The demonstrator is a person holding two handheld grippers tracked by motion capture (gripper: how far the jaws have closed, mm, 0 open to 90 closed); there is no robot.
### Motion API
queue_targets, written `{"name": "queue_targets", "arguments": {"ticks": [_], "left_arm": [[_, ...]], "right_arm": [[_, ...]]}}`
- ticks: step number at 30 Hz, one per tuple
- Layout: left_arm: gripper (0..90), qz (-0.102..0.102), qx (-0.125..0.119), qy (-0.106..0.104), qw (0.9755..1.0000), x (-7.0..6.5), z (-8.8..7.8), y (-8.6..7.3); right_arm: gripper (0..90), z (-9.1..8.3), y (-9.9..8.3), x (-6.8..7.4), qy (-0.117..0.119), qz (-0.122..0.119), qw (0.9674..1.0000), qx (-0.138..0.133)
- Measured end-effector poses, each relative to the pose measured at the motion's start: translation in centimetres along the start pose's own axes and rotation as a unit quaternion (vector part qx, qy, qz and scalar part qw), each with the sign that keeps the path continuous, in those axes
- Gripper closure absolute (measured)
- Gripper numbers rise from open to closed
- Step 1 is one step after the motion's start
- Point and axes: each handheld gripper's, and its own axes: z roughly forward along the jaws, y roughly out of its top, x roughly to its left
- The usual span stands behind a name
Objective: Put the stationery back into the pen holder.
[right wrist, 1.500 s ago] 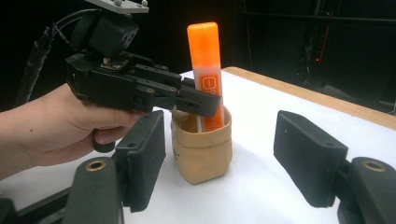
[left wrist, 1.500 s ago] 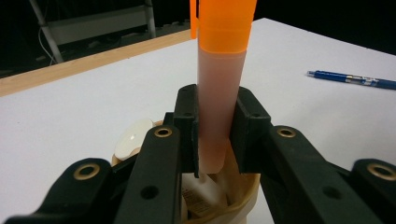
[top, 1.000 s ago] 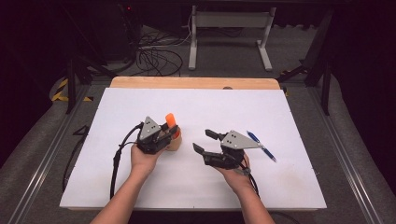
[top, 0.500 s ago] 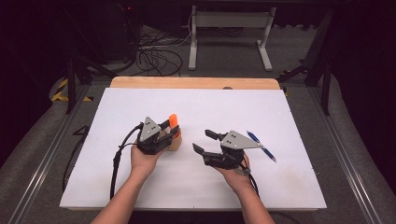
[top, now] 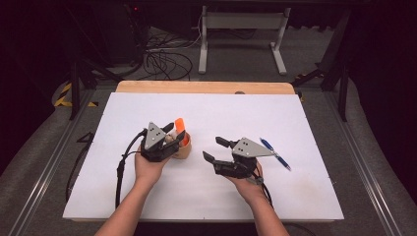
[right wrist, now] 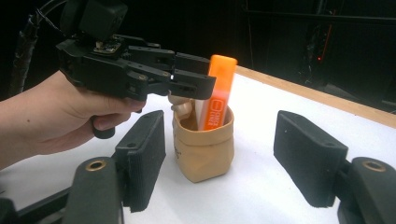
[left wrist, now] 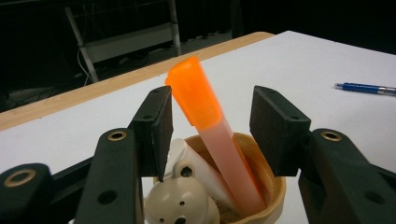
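The orange marker stands in the tan pouch, the left gripper fingers just opening off it. The blue pen lies right of the pouch; the right gripper waits, fingers apart.

Both forearms enter the high view from six o'clock. The left hand grips the left gripper from below, its fingers aimed toward two o'clock. Those fingers have just been opening; in the left gripper view they stand apart with clear gaps on either side of what lies between them, the pads pressing on nothing. The right hand cradles the right gripper, angled toward ten o'clock, level with the left one and at three o'clock from it. Its fingers stand wide apart, with nothing gripped between the pads.
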Motion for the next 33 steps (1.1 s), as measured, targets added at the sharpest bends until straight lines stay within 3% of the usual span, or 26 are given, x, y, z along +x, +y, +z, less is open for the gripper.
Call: {"name": "queue_targets", "arguments": {"ticks": [8, 16, 33], "left_arm": [[41.9, -0.009, 0.004, 0.002, 0.9999, 0.5, -0.4, 0.0], [33.0, -0.026, 0.005, -0.012, 0.9996, 1.1, -1.3, 0.1], [22.7, -0.032, -0.003, -0.031, 0.9990, 2.3, -3.8, -0.6]], "right_arm": [[34.8, 0.0, 0.0, 0.0, -0.002, -0.003, 1.0000, 0.002], [34.2, 0.0, -0.1, -0.2, -0.001, -0.001, 1.0000, 0.008], [29.5, 0.0, -0.3, -0.6, 0.002, -0.002, 0.9997, 0.023]]}}
